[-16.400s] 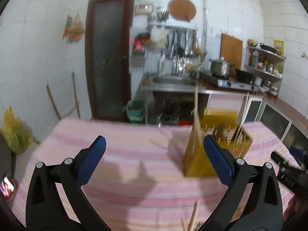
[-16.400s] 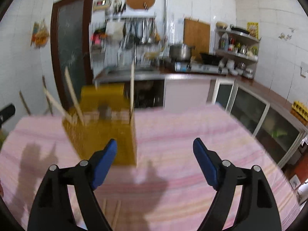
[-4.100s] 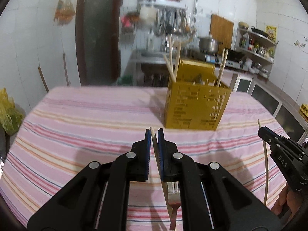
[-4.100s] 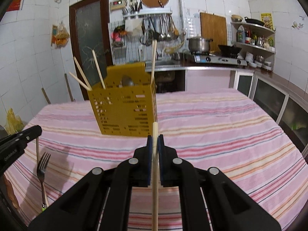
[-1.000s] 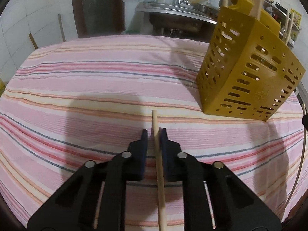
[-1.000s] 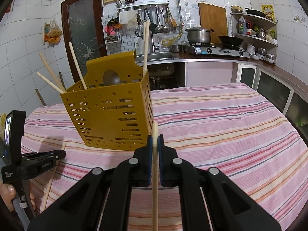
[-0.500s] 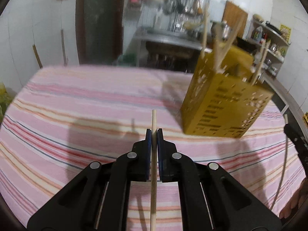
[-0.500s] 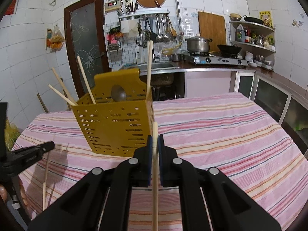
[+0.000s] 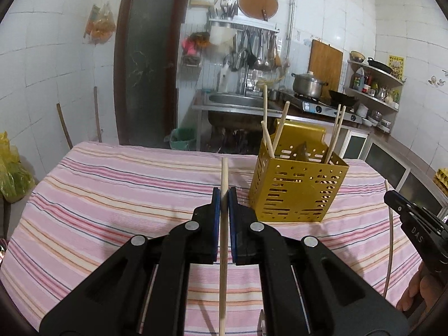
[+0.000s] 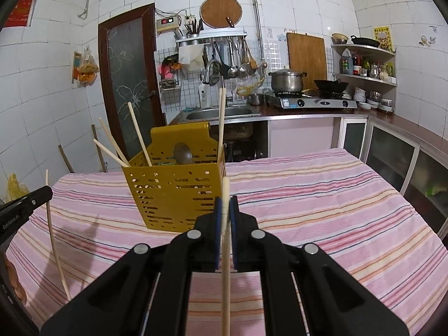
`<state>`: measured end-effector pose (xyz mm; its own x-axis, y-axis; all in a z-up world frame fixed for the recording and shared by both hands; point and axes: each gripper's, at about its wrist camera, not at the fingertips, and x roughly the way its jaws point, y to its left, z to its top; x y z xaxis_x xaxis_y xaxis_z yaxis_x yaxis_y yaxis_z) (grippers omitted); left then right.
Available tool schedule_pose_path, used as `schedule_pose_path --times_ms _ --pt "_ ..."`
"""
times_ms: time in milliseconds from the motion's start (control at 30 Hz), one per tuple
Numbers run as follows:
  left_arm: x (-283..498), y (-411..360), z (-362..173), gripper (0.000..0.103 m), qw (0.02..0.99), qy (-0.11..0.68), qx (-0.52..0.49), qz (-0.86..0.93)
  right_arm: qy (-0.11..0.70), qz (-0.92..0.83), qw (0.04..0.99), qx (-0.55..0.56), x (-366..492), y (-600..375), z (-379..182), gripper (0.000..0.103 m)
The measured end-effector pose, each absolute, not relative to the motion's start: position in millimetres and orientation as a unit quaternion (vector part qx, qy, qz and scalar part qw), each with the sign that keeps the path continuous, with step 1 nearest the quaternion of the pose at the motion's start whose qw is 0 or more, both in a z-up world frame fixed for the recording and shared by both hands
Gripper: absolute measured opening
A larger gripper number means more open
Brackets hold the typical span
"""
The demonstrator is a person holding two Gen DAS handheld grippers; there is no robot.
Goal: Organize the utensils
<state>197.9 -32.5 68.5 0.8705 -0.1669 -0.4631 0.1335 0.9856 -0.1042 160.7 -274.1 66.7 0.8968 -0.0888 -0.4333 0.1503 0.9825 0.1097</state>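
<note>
A yellow perforated utensil holder (image 9: 298, 193) stands on the striped tablecloth (image 9: 112, 196), with several chopsticks and a spoon in it. It also shows in the right wrist view (image 10: 173, 193). My left gripper (image 9: 224, 193) is shut on a wooden chopstick (image 9: 223, 252), held above the cloth, left of and nearer than the holder. My right gripper (image 10: 225, 204) is shut on another wooden chopstick (image 10: 225, 266), just in front of the holder. The right gripper shows at the right edge of the left wrist view (image 9: 414, 224); the left gripper shows at the left edge of the right wrist view (image 10: 19, 204).
A kitchen counter with a sink (image 10: 221, 114), a gas stove and pot (image 10: 287, 82) runs behind the table. A dark door (image 9: 151, 64) is at the back left. A yellow bag (image 9: 11, 170) hangs left of the table. Cabinets (image 10: 392, 159) stand to the right.
The left gripper has risen and levelled, so the holder now sits lower and farther in its view. The right gripper has drawn back slightly. Both still hold their chopsticks.
</note>
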Motion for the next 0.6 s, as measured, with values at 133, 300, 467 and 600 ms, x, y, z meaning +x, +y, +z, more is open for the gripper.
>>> schedule_pose_path --times_ms 133,300,467,600 --pt "185 -28 79 0.004 0.970 0.228 -0.035 -0.078 0.209 -0.061 0.974 0.070 154 -273 72 0.006" --pt "174 -27 90 0.004 0.973 0.212 -0.034 -0.080 0.199 -0.061 0.976 0.069 148 -272 78 0.006" --pt "168 -28 97 0.004 0.975 0.202 -0.032 -0.082 0.185 -0.059 0.979 0.069 142 -272 88 0.006" --pt "165 -28 101 0.004 0.976 0.197 -0.035 -0.086 0.174 -0.056 0.981 0.069 138 -273 94 0.006"
